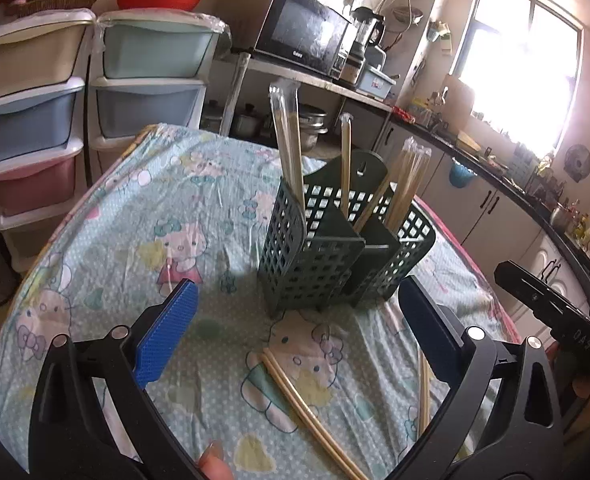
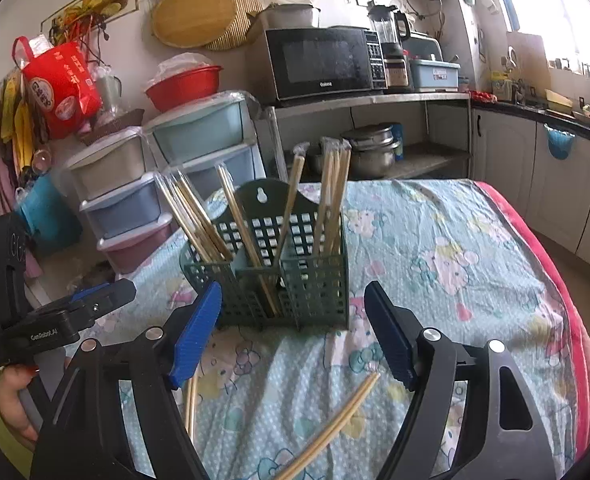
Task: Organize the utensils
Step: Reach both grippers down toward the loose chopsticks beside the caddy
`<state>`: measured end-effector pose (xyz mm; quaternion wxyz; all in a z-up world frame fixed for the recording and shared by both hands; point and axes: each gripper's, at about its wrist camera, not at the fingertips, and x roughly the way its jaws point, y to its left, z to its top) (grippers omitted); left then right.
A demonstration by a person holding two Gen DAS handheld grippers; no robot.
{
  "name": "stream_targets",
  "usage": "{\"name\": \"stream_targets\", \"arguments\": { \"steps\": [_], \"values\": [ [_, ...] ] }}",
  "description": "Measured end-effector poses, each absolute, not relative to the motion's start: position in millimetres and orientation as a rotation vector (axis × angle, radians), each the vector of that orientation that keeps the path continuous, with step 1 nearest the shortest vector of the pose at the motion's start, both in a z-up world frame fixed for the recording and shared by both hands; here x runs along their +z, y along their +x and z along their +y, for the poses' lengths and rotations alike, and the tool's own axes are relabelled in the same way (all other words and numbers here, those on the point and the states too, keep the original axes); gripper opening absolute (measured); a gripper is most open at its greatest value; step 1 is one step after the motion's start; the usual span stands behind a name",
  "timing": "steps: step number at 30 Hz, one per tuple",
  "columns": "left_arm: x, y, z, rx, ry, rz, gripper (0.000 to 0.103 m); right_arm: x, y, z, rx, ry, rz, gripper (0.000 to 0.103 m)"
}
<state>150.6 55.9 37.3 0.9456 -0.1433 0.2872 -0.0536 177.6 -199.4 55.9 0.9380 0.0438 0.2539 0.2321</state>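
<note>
A dark green utensil holder stands upright on the cartoon-print tablecloth, with several wrapped chopsticks in its compartments. A loose chopstick pair lies on the cloth in front of it. Another pair lies beside it. My left gripper is open and empty, just before the holder. My right gripper is open and empty, also just before the holder.
Stacked plastic drawers stand beyond the table's far left. A microwave sits on a shelf with pots below. Cabinets and a counter run along the right. The table's red edge is at right.
</note>
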Motion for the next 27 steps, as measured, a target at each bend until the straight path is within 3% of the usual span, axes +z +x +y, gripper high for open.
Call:
{"name": "stream_targets", "arguments": {
  "steps": [27],
  "values": [
    [-22, 152, 39, -0.157, -0.259, 0.797, 0.093, 1, 183, -215, 0.439, 0.075, 0.700, 0.074]
  ]
}}
